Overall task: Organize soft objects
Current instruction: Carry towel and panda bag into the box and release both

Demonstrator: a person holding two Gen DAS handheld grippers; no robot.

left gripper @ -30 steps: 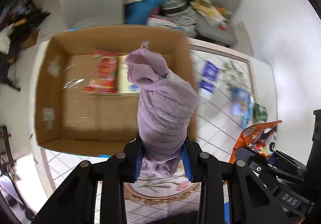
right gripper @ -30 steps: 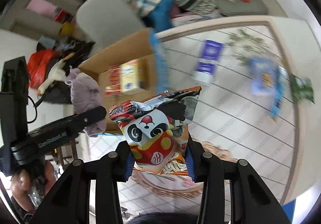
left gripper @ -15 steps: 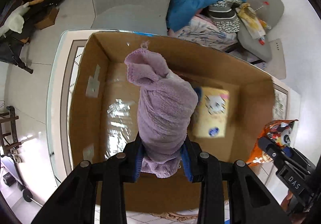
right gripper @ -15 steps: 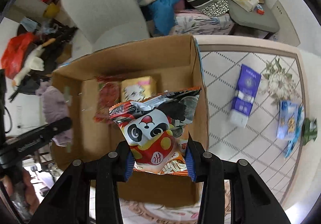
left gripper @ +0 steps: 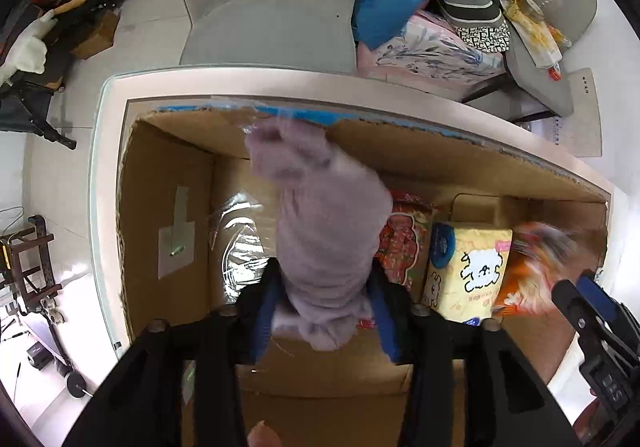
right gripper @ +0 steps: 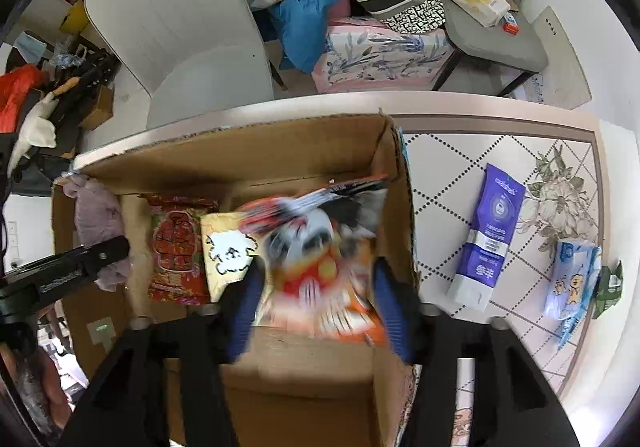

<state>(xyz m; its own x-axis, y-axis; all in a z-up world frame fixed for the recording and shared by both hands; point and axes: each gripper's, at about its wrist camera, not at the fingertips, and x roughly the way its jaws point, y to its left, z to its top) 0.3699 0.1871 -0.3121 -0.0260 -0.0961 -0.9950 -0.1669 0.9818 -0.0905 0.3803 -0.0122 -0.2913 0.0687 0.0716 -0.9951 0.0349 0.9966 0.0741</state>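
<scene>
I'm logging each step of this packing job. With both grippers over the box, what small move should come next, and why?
Probably lower the left gripper a little and open it. It is shut on the purple towel inside the cardboard box, over the bare floor left of the red snack pack and yellow tissue pack. The right gripper holds its panda snack bag at the box's right end.

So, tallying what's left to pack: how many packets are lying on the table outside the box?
3: a purple pack nearest the cardboard box, a light blue pack further right, and a green packet at the edge. Others may be out of view.
</scene>
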